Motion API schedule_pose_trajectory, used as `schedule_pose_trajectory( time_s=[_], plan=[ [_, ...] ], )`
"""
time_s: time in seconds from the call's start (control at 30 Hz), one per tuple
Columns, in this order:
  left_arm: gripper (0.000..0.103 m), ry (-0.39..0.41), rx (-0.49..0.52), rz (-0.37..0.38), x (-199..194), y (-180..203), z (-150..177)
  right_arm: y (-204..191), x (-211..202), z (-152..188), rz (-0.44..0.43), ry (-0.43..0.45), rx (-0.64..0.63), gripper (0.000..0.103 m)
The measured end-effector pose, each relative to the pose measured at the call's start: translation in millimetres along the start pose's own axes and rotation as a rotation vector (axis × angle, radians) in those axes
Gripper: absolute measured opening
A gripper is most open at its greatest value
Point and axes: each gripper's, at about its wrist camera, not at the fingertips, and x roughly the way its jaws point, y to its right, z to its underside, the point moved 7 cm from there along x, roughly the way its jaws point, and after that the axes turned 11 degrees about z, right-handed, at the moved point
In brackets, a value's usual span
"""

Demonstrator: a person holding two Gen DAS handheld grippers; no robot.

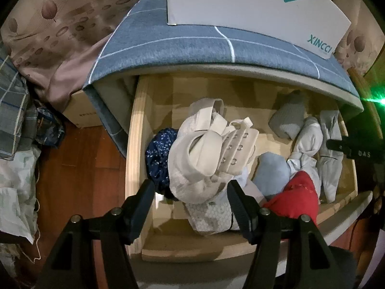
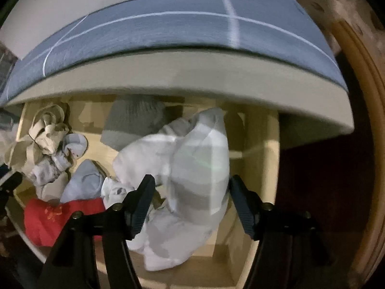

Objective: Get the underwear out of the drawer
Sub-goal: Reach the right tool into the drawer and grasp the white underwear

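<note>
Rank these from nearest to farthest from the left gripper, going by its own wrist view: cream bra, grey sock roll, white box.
1. cream bra, between the left gripper fingers
2. grey sock roll, drawer's back right
3. white box, atop the cabinet

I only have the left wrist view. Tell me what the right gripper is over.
Observer: The right gripper is open, pointing down into the drawer, with a white and grey striped garment lying between its fingers. I cannot tell if the pads touch it.
Operator: Say what sits behind that garment.
Observer: A grey knit bundle lies further back, partly under the cabinet's top edge.
Operator: Report what is on its left.
Observer: A red garment lies at the drawer's front left, with a pale blue one just behind it.
</note>
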Motion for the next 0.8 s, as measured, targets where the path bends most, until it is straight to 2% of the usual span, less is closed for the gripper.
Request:
schedule_pose_trajectory(
  time_s=[0.1, 0.23, 0.33, 0.57, 0.8],
  plan=[
    [0.064, 0.003, -0.006, 0.011, 0, -2, -1, 11, -3, 13, -0.008, -0.019, 0.037, 0.068],
    [0.064, 0.004, -0.016, 0.014, 2, -6, -4, 6, 2, 27, -0.027, -0.072, 0.043, 0.068],
    [0.064, 0.006, -0.024, 0.013, 3, -8, -6, 0, 14, 35, 0.028, -0.088, 0.038, 0.068],
    [0.064, 0.008, -0.024, 0.008, 4, -9, -8, -36, 48, 29, 0.098, -0.122, 0.016, 0.068],
    [0.064, -0.004, -0.015, 0.01, 9, -9, -10, -66, 70, 25, 0.15, -0.176, -0.087, 0.069]
  ],
)
